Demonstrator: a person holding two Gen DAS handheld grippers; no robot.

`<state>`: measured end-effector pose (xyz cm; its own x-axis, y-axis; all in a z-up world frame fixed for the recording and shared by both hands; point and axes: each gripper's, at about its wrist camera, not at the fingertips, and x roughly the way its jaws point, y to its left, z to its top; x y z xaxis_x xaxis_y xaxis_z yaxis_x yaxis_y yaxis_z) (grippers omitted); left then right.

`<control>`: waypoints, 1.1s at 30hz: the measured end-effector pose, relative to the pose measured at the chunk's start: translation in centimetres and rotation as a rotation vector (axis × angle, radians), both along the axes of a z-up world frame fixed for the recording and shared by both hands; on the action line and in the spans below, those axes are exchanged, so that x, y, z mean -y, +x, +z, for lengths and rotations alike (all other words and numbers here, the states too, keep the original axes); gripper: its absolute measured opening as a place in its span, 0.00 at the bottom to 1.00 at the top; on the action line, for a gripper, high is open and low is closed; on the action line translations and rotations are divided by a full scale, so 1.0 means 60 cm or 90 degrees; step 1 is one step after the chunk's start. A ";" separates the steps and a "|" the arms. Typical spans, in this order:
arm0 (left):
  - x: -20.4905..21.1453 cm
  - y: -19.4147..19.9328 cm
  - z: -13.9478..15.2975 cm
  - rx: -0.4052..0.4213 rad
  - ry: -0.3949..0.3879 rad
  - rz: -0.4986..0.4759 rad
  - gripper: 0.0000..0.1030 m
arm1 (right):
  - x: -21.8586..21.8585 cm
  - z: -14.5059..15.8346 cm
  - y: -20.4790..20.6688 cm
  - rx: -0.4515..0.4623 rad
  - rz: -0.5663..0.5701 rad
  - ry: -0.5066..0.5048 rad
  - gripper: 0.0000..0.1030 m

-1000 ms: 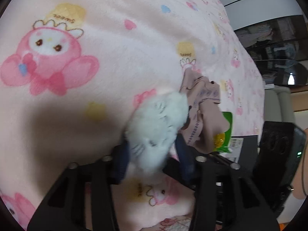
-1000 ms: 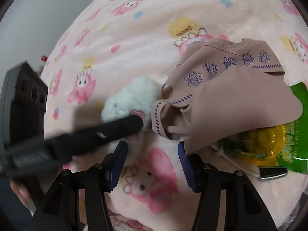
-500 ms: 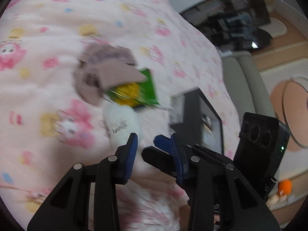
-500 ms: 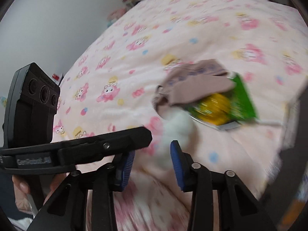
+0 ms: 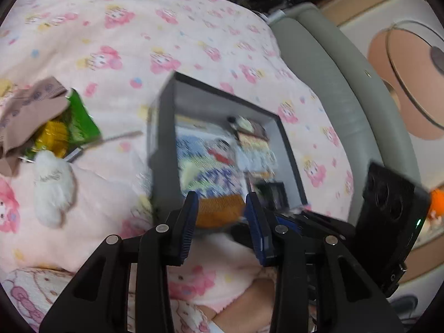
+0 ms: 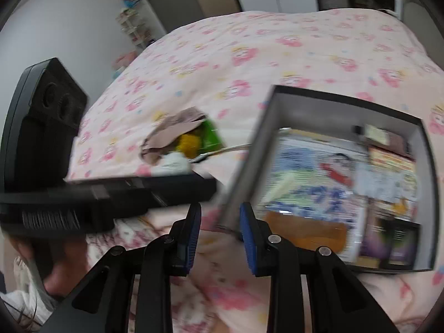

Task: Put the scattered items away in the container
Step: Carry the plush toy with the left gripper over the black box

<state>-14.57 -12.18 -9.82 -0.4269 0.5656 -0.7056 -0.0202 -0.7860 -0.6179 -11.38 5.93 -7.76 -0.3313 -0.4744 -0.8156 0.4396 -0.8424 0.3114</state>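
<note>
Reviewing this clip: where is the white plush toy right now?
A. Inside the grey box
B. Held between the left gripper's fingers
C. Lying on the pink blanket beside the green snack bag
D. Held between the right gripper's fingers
C: the white plush toy lies on the pink blanket next to the green snack bag, outside the grey box; neither gripper has anything between its fingers.

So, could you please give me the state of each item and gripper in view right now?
Box: open, partly filled.
White plush toy: lying loose on blanket, outside box.
Beige garment: crumpled, draped over snack bag.
Green snack bag: on blanket, partly covered.
Left gripper: empty.
Right gripper: closing, empty.
</note>
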 end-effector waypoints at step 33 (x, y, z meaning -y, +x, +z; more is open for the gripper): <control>0.178 0.031 -0.155 0.118 -0.001 0.189 0.33 | 0.202 -0.091 -0.003 0.045 0.064 0.046 0.44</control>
